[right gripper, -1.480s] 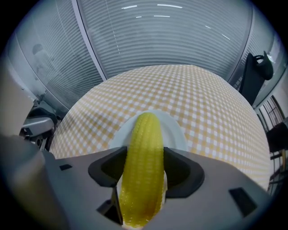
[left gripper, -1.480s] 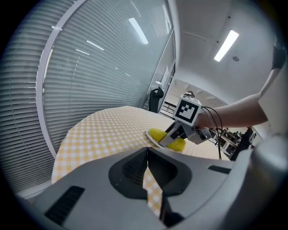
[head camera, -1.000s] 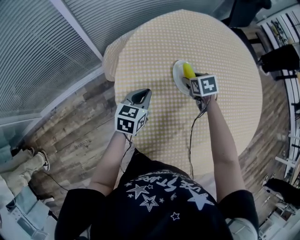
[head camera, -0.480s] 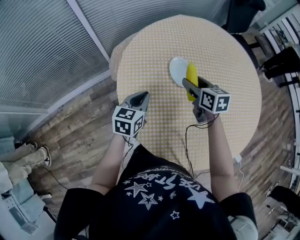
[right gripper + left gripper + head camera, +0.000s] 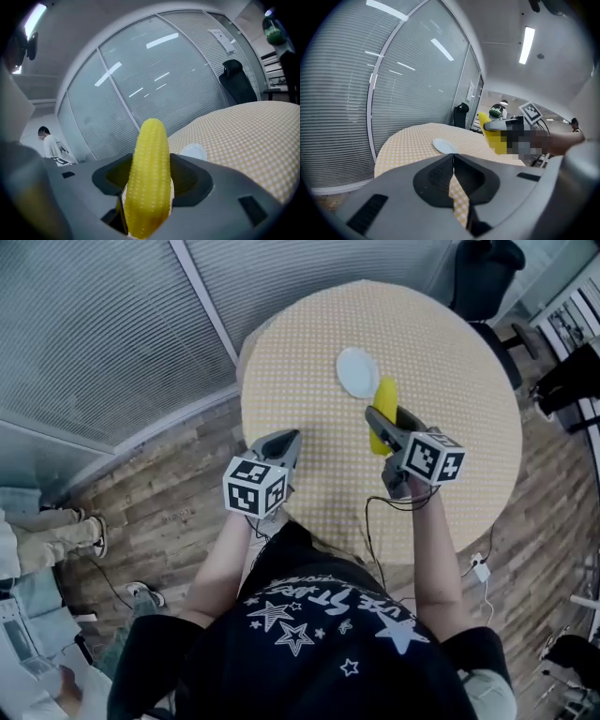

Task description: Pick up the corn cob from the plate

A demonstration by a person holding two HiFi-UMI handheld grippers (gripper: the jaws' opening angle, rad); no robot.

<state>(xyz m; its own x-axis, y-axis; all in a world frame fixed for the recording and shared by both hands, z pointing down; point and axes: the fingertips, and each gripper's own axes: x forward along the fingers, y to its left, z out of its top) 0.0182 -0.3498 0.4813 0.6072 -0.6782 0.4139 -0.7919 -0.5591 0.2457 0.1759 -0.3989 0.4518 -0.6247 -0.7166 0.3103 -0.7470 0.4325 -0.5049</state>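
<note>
One-handed: clamped right claw (image 5: 379, 421) on the corn cob (image 5: 384, 397), held off the white plate (image 5: 356, 372), just near-right of it above the counter (image 5: 450, 352). Held left claw (image 5: 285, 442) pressed together, empty, near-left. Judged lift done; next needed only steady grip.

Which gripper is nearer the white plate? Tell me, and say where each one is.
Right. The right gripper, shut on the corn cob, hangs just past the plate's near rim. The left gripper is farther, back over the table's near-left edge.
</note>
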